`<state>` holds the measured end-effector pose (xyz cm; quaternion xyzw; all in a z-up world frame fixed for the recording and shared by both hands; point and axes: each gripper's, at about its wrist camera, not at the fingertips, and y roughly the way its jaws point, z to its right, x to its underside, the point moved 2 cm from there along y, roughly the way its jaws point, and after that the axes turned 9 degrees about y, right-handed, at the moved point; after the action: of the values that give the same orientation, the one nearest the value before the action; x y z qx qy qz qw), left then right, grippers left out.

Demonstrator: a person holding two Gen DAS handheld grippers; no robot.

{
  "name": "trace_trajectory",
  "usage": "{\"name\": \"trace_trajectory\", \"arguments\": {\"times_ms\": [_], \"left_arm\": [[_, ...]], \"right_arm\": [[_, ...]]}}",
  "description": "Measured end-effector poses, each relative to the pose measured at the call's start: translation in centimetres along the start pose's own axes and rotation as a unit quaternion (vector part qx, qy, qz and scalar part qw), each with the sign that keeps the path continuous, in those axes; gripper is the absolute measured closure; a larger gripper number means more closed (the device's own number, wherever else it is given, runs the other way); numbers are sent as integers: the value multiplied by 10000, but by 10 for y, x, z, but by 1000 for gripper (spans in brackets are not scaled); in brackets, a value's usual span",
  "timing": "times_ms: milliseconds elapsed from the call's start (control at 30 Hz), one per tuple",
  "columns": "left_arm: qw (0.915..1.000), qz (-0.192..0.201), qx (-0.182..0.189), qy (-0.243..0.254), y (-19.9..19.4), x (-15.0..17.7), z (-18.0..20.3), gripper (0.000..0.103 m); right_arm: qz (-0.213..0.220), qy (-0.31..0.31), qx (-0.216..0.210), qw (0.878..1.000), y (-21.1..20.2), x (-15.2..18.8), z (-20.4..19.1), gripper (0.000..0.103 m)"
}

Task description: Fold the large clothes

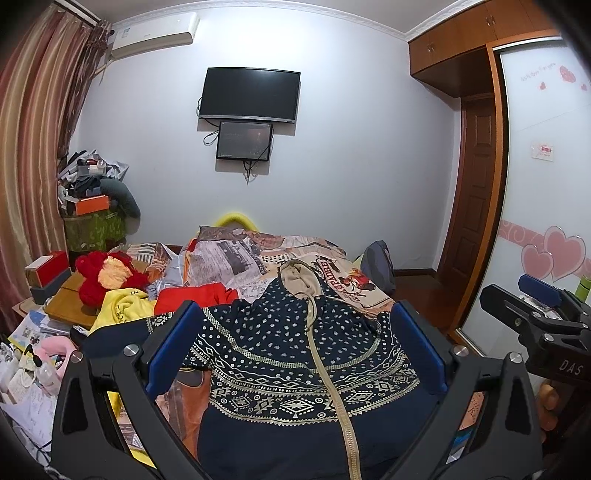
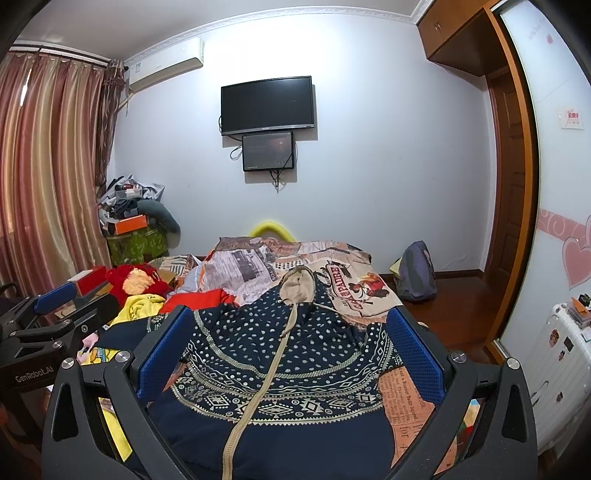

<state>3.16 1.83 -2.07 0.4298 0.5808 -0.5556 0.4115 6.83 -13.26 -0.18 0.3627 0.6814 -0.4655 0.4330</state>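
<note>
Bedroom bed (image 1: 354,284): we've got one navy patterned zip hoodie (image 1: 295,354) laid flat, both hand-held grippers, left (image 1: 295,343) and right (image 2: 291,347), wide open, empty.

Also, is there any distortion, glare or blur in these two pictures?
Left wrist view: strong fisheye bending, dark corners, the white wall-mounted air conditioner curves; the navy patterned zip hoodie is sharp. Right wrist view: same bending, the black wall television bows; no glare, light is even.

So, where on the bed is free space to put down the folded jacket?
The printed bedspread is bare right of the navy hooded jacket, toward the backpack. The left is crowded: red garment, yellow garment, red plush toy.
</note>
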Motion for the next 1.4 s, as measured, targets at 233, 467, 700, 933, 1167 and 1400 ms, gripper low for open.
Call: {"name": "trace_trajectory", "arguments": {"times_ms": [233,467,700,933,1167,1400], "left_arm": [[10000,-45,-27,31,4,0,-1,0],[10000,-49,-21,33,4,1,-1,0],[10000,-63,-19,21,5,2,-1,0],[9999,-106,-13,-7,9,3,-2,0],[9999,-140,-32,9,17,1,-6,0],[9998,-131,-124,40,32,1,-16,0]], "right_arm": [[-15,3,-6,10000,1,3,-2,0],[-47,14,-1,10000,2,2,-2,0],[-59,15,3,10000,3,3,-2,0],[-94,25,10,10000,4,3,-2,0],[-189,39,30,9998,13,1,1,0],[-347,54,75,9994,29,-1,3,0]]}}
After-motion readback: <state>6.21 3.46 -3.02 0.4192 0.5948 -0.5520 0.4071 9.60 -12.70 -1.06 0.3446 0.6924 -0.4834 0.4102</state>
